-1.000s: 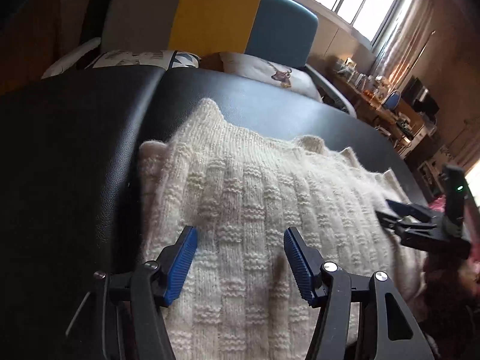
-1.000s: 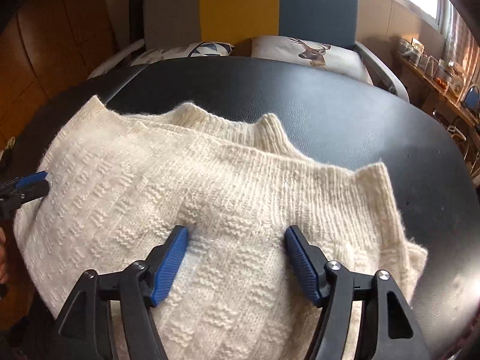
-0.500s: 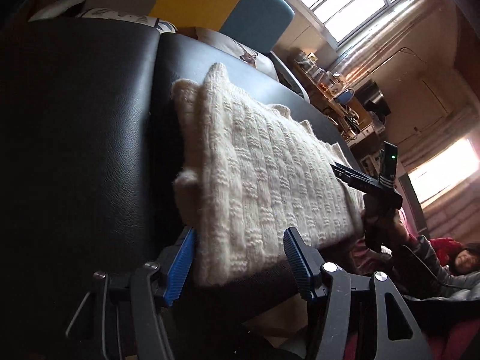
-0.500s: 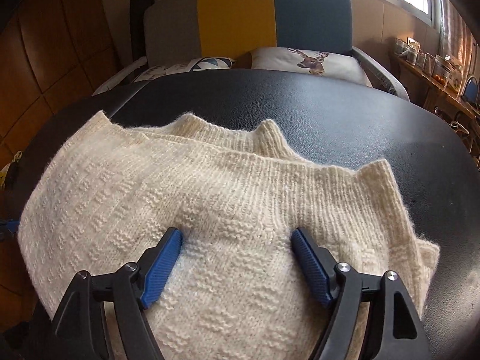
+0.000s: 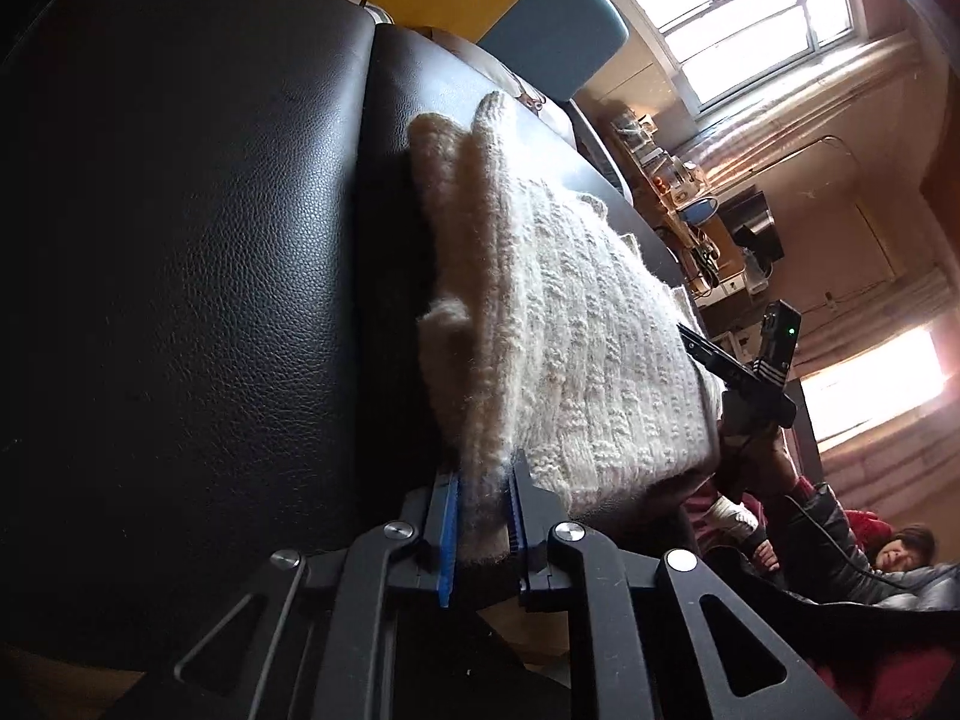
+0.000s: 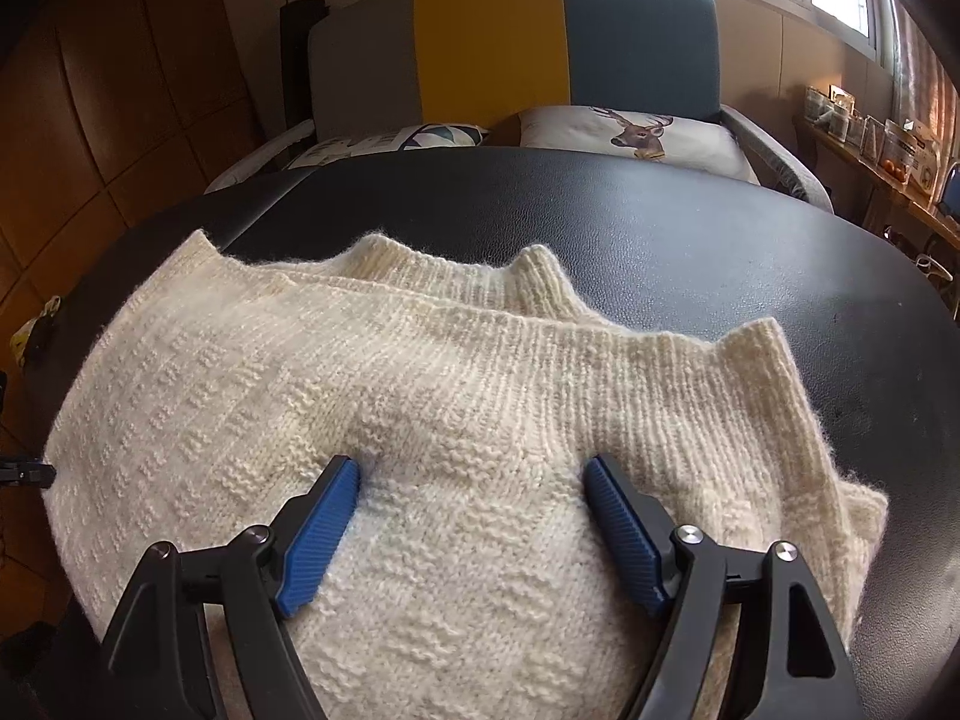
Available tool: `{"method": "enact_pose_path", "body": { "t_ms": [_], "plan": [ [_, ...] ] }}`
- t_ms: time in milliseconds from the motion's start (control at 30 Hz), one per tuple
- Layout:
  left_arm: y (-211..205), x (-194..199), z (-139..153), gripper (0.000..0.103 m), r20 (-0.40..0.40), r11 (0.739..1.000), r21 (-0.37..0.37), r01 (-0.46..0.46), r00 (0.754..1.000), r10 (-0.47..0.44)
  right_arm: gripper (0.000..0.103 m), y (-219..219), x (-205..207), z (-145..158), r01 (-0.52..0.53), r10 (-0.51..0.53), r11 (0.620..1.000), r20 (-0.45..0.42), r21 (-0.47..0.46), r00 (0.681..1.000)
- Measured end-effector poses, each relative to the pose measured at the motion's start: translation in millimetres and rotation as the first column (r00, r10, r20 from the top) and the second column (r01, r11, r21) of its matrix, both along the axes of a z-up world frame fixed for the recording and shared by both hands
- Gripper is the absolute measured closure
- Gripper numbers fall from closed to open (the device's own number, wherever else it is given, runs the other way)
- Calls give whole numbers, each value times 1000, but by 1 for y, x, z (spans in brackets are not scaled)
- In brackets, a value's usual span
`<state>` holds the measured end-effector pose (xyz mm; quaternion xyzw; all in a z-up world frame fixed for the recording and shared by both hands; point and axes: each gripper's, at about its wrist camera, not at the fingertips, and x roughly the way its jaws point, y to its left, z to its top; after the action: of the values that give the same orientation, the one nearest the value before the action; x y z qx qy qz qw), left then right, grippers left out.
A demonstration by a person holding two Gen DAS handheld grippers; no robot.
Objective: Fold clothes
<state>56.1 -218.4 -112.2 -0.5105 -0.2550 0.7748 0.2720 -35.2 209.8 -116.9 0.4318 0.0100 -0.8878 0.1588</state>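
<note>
Item: cream knitted sweater (image 6: 456, 420), already doubled over, lying across the near half of the black leather-look bench (image 6: 690, 240); ribbed edges point toward the far edge, the near portion hangs at or over the near edge.
Left claw (image 5: 483, 501): closed on the near-left corner of the sweater, several knit layers pinched between its blue pads; it sits at the bench's near edge, low and level with the top.
Right claw (image 6: 474, 516): open, jaws spread wide, pads resting on or just above the top layer near the near-right part of the sweater; it holds nothing.
Step in hand (judged): gathering the near edge at both ends for the next fold toward the far edge.
Method note, right side: slide down to the near edge and take all layers before closing; a bite on the top layer alone would likely peel the stack apart.
Method note, lift: raise both corners together and level, keeping the edge taut between them, so the thick knit does not sag or skew.
Method note, landing: lay the near edge short of the ribbed edges, square to the bench's sides.
Risk: loose, fuzzy yarn may snag on ridged pads at release.
Surroundings: sofa (image 6: 564, 42) with cushions beyond the far edge; a seated person (image 5: 900, 558) off to the right.
</note>
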Motion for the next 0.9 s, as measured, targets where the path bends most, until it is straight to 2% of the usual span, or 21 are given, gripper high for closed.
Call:
{"method": "enact_pose_path", "body": {
  "t_ms": [67, 133, 300, 400, 433, 567, 667, 833, 900],
  "plan": [
    [-1, -4, 4, 75, 9, 1000, 5, -13, 1000, 13, 22, 1, 0, 0, -2, 2, 1000, -2, -8, 1000],
    [-5, -13, 12, 56, -5, 999, 3, -51, 999, 51, 22, 1, 1, -1, -2, 2, 1000, -5, -15, 1000],
    [-8, -40, 32, 42, -51, 994, -8, -112, 992, 112, 22, 1, 3, 0, 0, 0, 1000, -8, -13, 1000],
    [3, -69, 38, 24, -58, 994, -59, -87, 995, 83, 22, 1, 3, 0, -3, 3, 1000, -6, -16, 1000],
    [6, -81, 39, 24, -54, 994, -69, -84, 995, 81, 22, 2, 3, 0, -4, 4, 1000, -8, -20, 1000],
    [15, -116, 33, 23, -5, 999, -24, -25, 1000, 25, 22, 6, 3, 0, -12, 11, 999, -10, -36, 1000],
    [19, -133, 22, 23, 74, 999, 38, 4, 997, -6, 22, 8, 3, 0, -16, 16, 999, -12, -51, 1000],
    [17, -137, 10, 20, 154, 997, 78, -26, 988, 14, 22, 9, 4, 0, -20, 18, 998, -22, -64, 1000],
    [15, -136, 9, 20, 179, 991, 123, -42, 984, 19, 21, 9, 4, 0, -21, 19, 997, -26, -68, 999]
  ]
}}
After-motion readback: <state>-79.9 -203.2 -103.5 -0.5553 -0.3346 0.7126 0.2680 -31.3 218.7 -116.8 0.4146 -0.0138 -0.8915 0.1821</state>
